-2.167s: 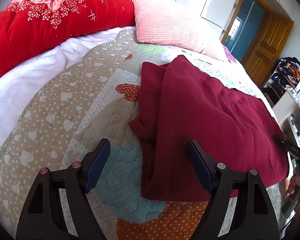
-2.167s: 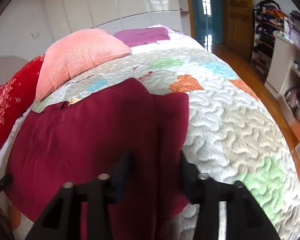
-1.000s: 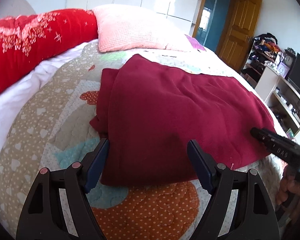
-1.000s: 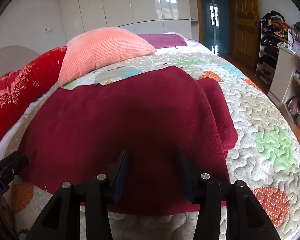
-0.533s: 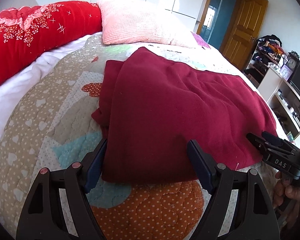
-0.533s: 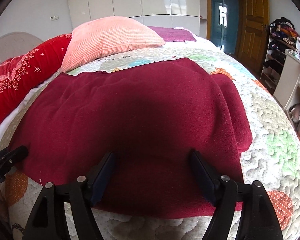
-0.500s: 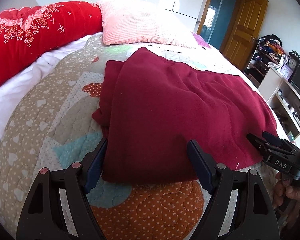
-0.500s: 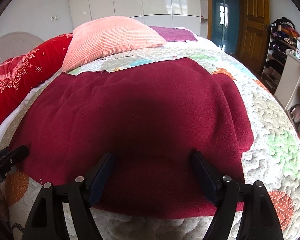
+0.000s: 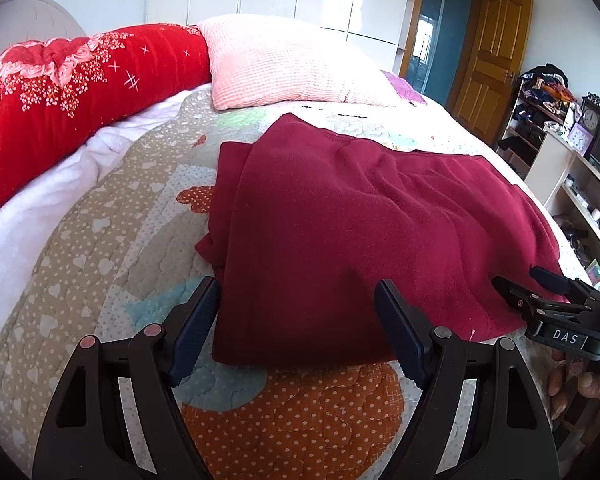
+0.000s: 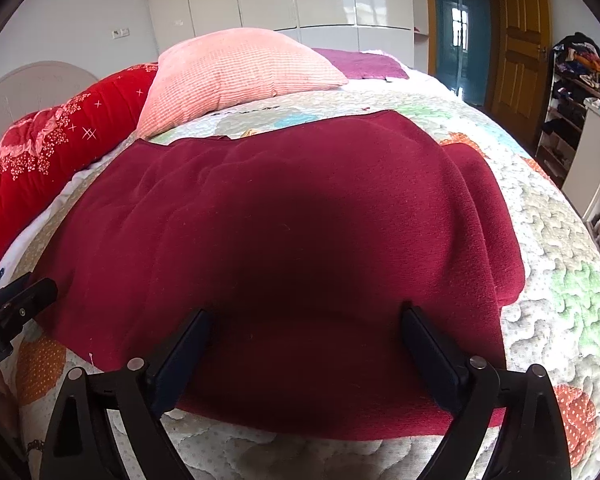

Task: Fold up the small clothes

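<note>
A dark red garment (image 9: 360, 224) (image 10: 284, 240) lies folded and flat on the patchwork quilt (image 9: 100, 240), its sleeves tucked under at both sides. My left gripper (image 9: 298, 312) is open above the garment's near left corner, nothing pinched. My right gripper (image 10: 306, 340) hovers over the near hem; its jaws are opening wide and the pads do not press the cloth. The right gripper (image 9: 548, 300) also shows at the right edge of the left wrist view, and the left gripper (image 10: 16, 304) at the left edge of the right wrist view.
A pink pillow (image 9: 284, 64) and a red floral bolster (image 9: 68, 92) lie at the head of the bed. A purple cloth (image 10: 360, 64) lies beyond the pillow. Shelves with clutter (image 9: 572, 168) stand right of the bed, near a wooden door (image 9: 496, 64).
The right gripper's jaws have spread from half closed to wide, letting go of the garment's hem. The garment lies still. The left gripper stays open in much the same place.
</note>
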`<action>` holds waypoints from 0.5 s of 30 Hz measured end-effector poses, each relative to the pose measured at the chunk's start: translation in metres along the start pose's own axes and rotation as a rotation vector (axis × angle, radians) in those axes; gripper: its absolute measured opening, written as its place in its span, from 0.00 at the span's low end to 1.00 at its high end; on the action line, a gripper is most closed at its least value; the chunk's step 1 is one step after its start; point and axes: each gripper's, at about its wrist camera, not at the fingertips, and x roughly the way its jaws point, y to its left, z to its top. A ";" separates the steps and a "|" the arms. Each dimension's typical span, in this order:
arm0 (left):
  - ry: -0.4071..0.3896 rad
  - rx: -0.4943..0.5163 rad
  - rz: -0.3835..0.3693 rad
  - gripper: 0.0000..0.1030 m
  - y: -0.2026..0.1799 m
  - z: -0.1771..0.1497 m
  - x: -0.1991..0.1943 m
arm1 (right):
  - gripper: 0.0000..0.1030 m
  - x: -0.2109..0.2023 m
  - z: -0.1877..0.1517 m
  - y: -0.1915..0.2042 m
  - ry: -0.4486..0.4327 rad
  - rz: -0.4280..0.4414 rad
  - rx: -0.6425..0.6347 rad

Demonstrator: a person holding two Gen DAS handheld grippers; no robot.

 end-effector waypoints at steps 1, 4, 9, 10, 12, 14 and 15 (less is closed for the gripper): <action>-0.004 0.005 0.003 0.77 -0.001 0.000 -0.001 | 0.95 0.000 0.000 0.001 0.001 0.001 -0.002; -0.009 0.014 0.008 0.77 -0.003 0.000 -0.002 | 0.96 0.001 0.000 0.002 0.004 -0.001 -0.006; -0.009 0.016 0.012 0.77 -0.004 0.000 -0.002 | 0.97 0.000 0.000 0.001 0.004 0.001 -0.007; -0.007 0.016 0.013 0.77 -0.004 0.000 -0.002 | 0.97 0.000 0.000 0.001 0.004 0.001 -0.007; -0.005 0.016 0.016 0.77 -0.004 0.001 -0.002 | 0.97 0.000 0.000 0.001 0.003 0.001 -0.007; -0.005 0.018 0.019 0.77 -0.005 0.001 -0.002 | 0.97 0.000 0.000 0.001 0.003 0.002 -0.007; -0.005 0.018 0.019 0.77 -0.006 0.001 -0.002 | 0.97 0.000 0.000 0.001 0.003 0.001 -0.007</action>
